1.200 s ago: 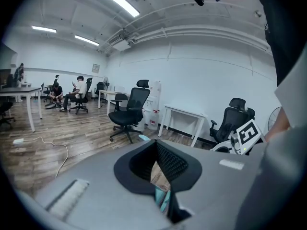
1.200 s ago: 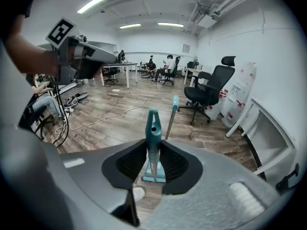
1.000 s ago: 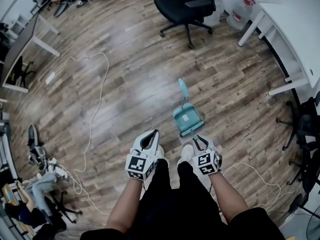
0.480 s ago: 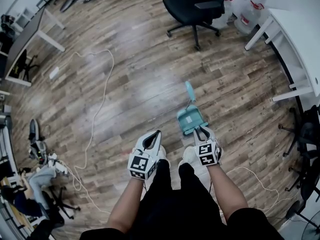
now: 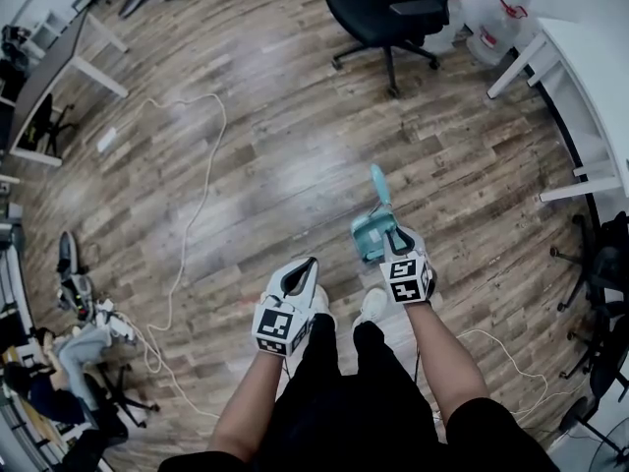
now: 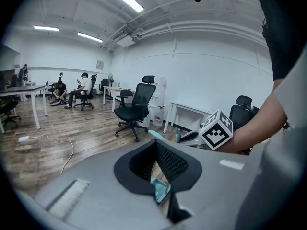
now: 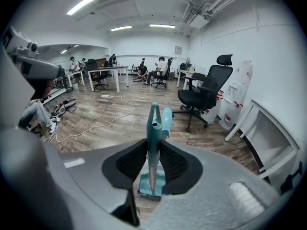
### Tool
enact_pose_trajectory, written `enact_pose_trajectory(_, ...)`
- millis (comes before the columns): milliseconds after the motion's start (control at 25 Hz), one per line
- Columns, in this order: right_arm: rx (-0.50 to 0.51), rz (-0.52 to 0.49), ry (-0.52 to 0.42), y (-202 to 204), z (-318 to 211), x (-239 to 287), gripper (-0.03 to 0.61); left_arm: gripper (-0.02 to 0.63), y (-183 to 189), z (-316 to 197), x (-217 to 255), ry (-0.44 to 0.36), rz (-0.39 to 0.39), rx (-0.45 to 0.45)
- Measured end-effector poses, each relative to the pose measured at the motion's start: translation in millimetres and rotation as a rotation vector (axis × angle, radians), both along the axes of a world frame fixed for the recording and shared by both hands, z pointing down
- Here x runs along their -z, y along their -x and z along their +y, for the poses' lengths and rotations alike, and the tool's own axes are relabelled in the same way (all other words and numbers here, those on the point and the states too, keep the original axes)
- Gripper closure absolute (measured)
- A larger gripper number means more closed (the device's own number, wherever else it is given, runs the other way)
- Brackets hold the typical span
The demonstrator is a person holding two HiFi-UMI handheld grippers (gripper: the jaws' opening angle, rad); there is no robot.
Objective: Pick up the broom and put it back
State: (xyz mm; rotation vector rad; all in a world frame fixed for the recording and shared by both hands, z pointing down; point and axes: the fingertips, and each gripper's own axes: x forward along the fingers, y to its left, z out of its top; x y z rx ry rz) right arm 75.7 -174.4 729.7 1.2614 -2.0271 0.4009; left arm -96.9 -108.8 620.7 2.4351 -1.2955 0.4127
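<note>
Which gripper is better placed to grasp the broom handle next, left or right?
Right: the broom handle stands between the open fingers of the right gripper; the left gripper hangs aside, empty.

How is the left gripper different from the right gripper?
The right gripper has the handle of the teal broom standing between its jaws; the left gripper has nothing between its jaws. The right gripper is stretched farther forward, at the dustpan; the left gripper hangs back near the person's legs. Both are held over the wooden floor.
</note>
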Motion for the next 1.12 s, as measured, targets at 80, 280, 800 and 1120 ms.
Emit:
enact_pose_trajectory(80,-0.020,0.000,0.005,0,-13,-2,0.489,0.595,-1,-2,-2,0.004,-0.001,-0.003)
enact_pose_trajectory(280,-0.078,0.000,0.016,-4,-38,-6,0.489,0.595,-5,-2,-5,0.013,0.003,-0.012)
enact_pose_trajectory(800,-0.090,0.006,0.007,-1,-60,-9,0.486,0.595,3,-10,-5,0.016,0.005,0.001)
enact_pose_trajectory(1120,-0.092,0.025,0.016,-1,-56,-13,0.474,0.595,1,-17,-3,0.016,0.007,0.005)
